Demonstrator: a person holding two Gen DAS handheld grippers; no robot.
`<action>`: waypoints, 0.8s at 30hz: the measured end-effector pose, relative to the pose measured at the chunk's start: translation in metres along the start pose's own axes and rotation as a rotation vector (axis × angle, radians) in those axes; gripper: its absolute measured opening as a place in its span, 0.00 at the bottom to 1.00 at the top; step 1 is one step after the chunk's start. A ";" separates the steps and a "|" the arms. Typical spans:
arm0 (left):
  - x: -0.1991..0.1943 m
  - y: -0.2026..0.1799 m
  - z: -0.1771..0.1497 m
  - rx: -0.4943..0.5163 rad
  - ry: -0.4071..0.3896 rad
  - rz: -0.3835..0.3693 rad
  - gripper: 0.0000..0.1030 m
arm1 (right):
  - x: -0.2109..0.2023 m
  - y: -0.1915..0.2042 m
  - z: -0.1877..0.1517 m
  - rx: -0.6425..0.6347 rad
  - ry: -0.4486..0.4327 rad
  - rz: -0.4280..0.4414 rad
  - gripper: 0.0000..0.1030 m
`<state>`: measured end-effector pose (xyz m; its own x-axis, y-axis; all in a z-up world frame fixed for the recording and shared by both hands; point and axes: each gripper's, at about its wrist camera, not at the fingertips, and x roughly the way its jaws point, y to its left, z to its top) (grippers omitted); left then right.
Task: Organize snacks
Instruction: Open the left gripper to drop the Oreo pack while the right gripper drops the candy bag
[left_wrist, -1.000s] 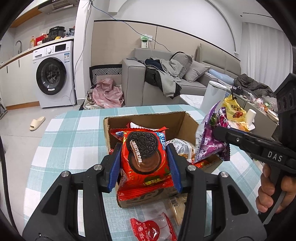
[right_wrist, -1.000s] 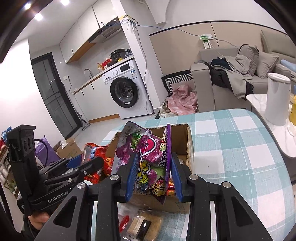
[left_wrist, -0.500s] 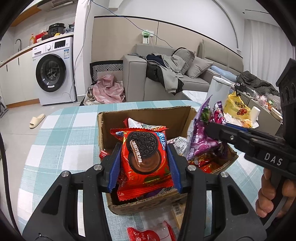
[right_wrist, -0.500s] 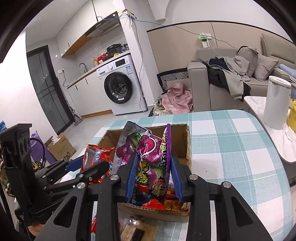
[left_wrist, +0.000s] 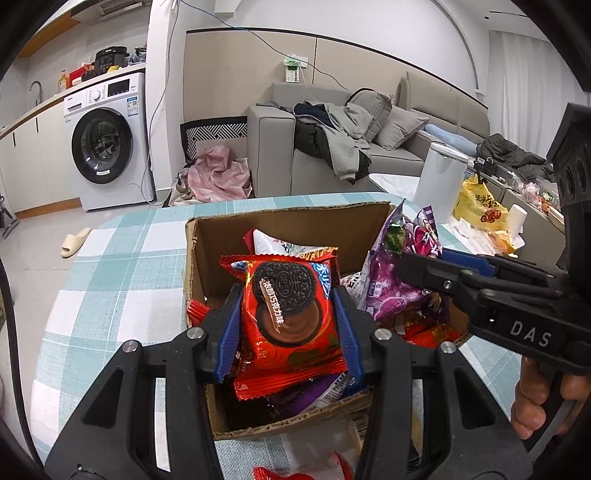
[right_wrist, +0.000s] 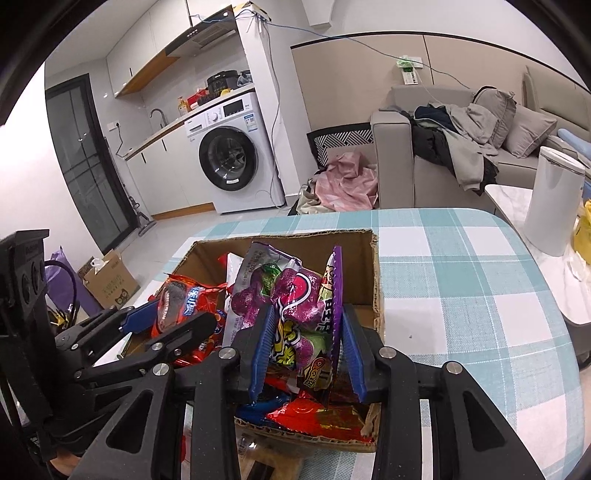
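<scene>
My left gripper (left_wrist: 288, 328) is shut on a red Oreo packet (left_wrist: 290, 314) and holds it over the near left part of an open cardboard box (left_wrist: 288, 229) full of snack packets. My right gripper (right_wrist: 304, 343) is shut on a purple candy bag (right_wrist: 295, 306) and holds it over the box (right_wrist: 375, 280), to the right of the Oreo packet (right_wrist: 177, 302). The purple bag (left_wrist: 399, 280) and the right gripper (left_wrist: 428, 273) show at the right in the left wrist view. The left gripper (right_wrist: 166, 325) shows at the left in the right wrist view.
The box stands on a table with a teal-and-white checked cloth (right_wrist: 461, 295). More packets lie on the cloth in front of the box (left_wrist: 295, 469). A white bin (right_wrist: 554, 203) and a yellow bag (left_wrist: 480, 206) are past the table's right edge.
Both grippers have moved forward with their packets, from in front of the box to over its inside. The box now fills more of both views.
</scene>
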<state>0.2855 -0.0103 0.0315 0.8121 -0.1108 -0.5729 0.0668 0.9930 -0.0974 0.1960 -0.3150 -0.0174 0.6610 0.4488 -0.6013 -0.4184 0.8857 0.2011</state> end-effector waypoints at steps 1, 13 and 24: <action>0.001 0.000 0.000 0.001 0.000 -0.001 0.43 | 0.001 0.000 0.000 -0.003 0.001 -0.002 0.35; -0.017 -0.001 0.003 0.011 -0.002 -0.043 0.43 | -0.014 -0.004 -0.001 -0.027 -0.019 0.029 0.51; -0.066 0.007 -0.009 -0.004 -0.014 -0.040 0.97 | -0.046 -0.011 -0.014 -0.034 -0.047 0.039 0.94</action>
<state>0.2270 0.0037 0.0618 0.8168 -0.1502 -0.5571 0.0972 0.9875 -0.1239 0.1615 -0.3474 -0.0024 0.6724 0.4883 -0.5562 -0.4643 0.8636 0.1968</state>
